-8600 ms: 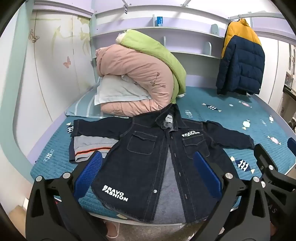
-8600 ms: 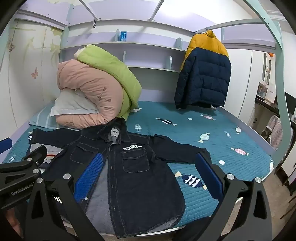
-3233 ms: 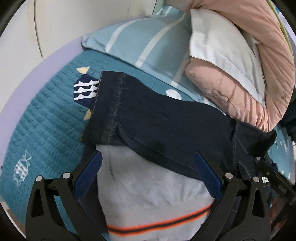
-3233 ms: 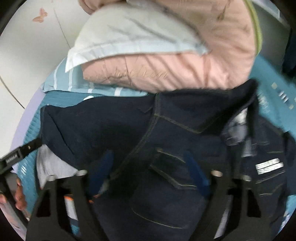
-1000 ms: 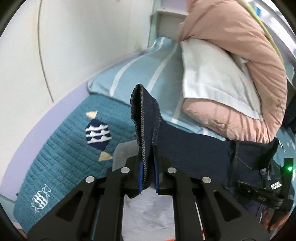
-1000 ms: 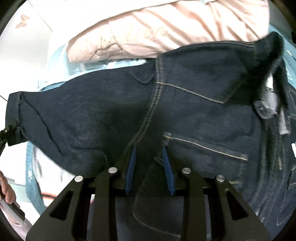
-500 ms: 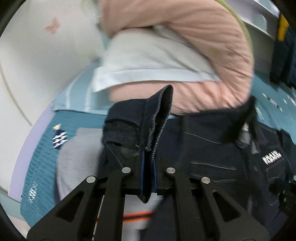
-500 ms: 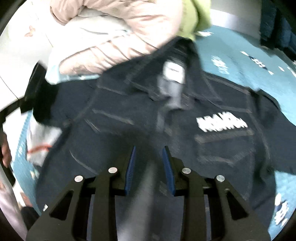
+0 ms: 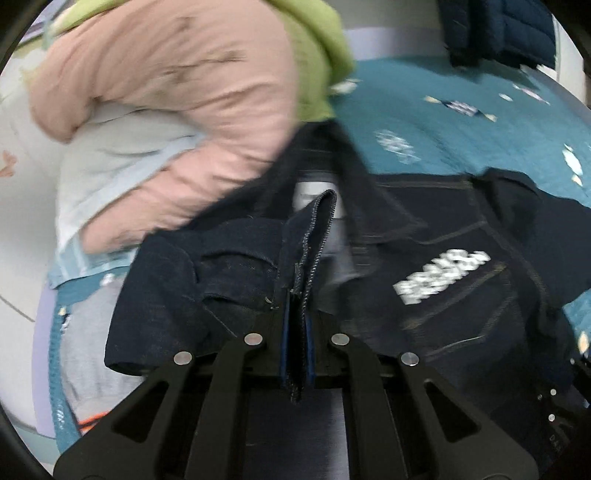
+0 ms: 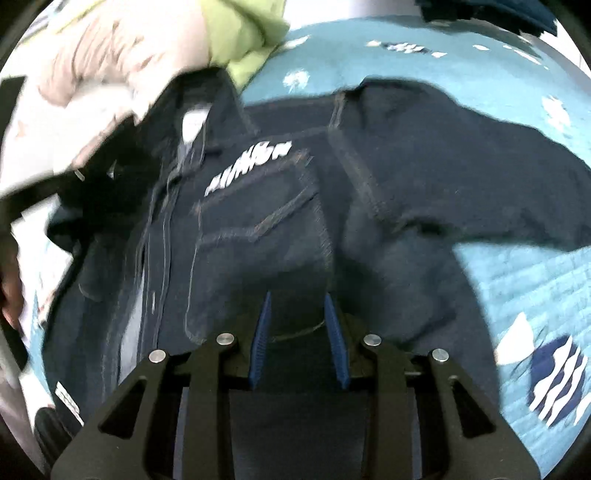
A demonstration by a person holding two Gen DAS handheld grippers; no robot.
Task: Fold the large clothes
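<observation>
A dark denim jacket (image 9: 461, 295) with white chest lettering lies front up on the teal bed. My left gripper (image 9: 295, 325) is shut on the jacket's sleeve cuff (image 9: 317, 221), which stands up from between the blue pads, over the collar and chest. The sleeve trails off to the left in a bunch. In the right wrist view the jacket (image 10: 406, 166) fills the frame, and my right gripper (image 10: 297, 332) sits over the chest pocket side. Its pads stand a little apart with a dark fold of denim pinched between them. Both views are motion-blurred.
Rolled pink quilt (image 9: 177, 92), green quilt (image 9: 314, 48) and a white pillow (image 9: 110, 155) are piled behind the collar. A grey garment with an orange stripe (image 9: 85, 350) lies at the left. Teal bedspread (image 9: 443, 110) stretches right; a navy puffer jacket (image 9: 498, 29) hangs at the back.
Both grippers have swept rightward, carrying the sleeve from the bed's left side over the jacket's chest. The left gripper has rolled; the cuff stays pinched.
</observation>
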